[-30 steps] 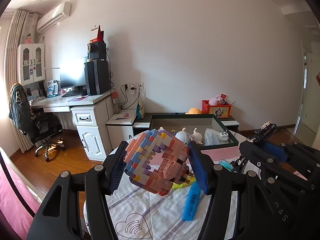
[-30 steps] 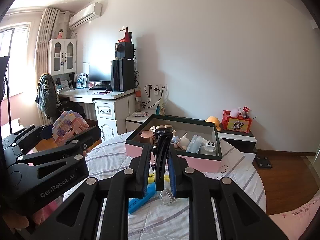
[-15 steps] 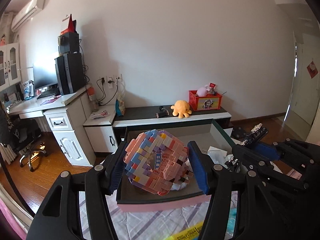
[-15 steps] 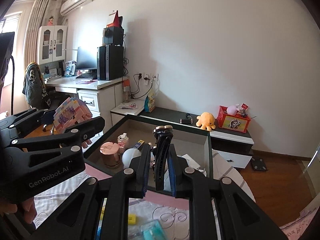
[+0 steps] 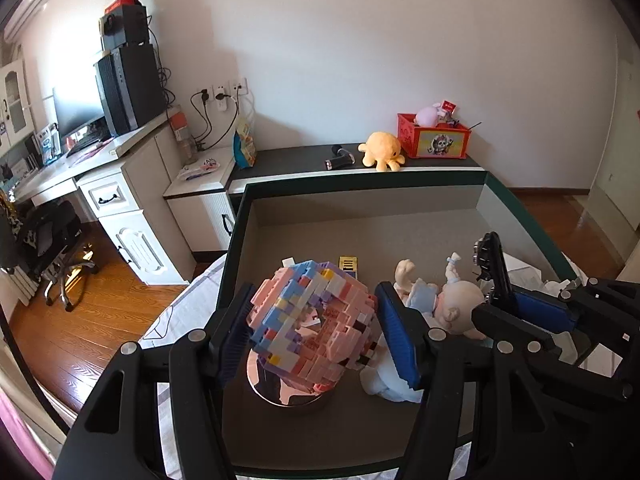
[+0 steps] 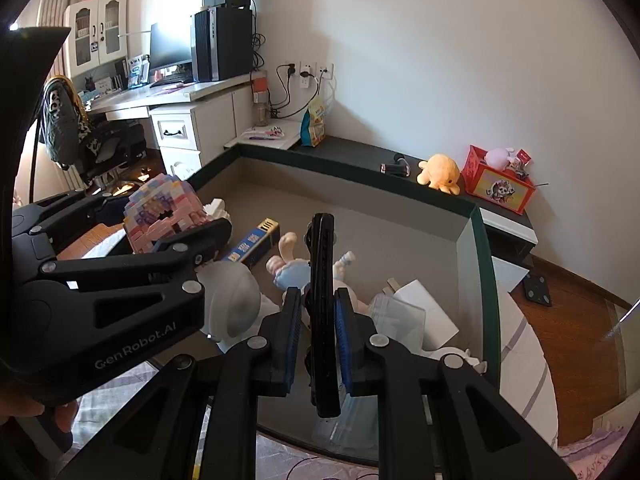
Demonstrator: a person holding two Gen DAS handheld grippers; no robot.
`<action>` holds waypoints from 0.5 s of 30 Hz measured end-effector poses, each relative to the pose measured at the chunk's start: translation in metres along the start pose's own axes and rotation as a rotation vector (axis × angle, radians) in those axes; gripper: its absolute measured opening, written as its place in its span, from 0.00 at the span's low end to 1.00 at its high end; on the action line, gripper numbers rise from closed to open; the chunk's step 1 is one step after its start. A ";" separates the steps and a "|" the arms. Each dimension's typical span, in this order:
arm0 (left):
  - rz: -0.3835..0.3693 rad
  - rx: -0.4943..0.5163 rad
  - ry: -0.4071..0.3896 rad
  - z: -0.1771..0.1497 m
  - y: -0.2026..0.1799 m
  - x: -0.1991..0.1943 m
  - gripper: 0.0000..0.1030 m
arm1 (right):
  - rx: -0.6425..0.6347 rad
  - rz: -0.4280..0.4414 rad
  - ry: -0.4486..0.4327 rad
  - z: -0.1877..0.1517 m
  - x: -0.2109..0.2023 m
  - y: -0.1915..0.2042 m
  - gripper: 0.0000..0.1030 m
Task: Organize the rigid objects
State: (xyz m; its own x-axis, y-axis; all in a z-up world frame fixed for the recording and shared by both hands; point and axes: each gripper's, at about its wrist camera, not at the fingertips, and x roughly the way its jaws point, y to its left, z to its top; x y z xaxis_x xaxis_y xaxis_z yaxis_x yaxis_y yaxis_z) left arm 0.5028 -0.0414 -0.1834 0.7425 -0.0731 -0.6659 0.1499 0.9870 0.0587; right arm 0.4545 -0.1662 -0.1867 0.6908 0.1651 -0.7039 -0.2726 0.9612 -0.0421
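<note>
I had both loads over the box, not dropped yet: L fingers easing apart round the brick ball, R fingers clamped on a black clip. Doll etc. already inside.

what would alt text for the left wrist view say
The left gripper, opening, carries a pastel brick-built ball over a dark-rimmed box holding a doll; the right gripper grips a black comb alongside.

Copper tin mostly hidden
</note>
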 end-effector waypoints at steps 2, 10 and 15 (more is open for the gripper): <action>0.001 -0.013 -0.014 0.001 0.004 -0.005 0.76 | 0.014 0.005 0.001 -0.003 -0.002 -0.003 0.17; 0.030 -0.046 -0.130 -0.011 0.013 -0.077 0.94 | 0.070 -0.025 -0.075 -0.010 -0.045 -0.001 0.63; 0.073 -0.089 -0.269 -0.035 0.026 -0.160 1.00 | 0.087 -0.065 -0.221 -0.028 -0.120 0.017 0.80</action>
State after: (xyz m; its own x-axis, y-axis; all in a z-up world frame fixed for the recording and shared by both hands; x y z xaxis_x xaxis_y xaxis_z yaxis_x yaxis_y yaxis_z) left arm 0.3647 0.0013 -0.1014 0.8972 -0.0253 -0.4408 0.0410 0.9988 0.0260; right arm 0.3477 -0.1760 -0.1226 0.8375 0.1371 -0.5290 -0.1703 0.9853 -0.0142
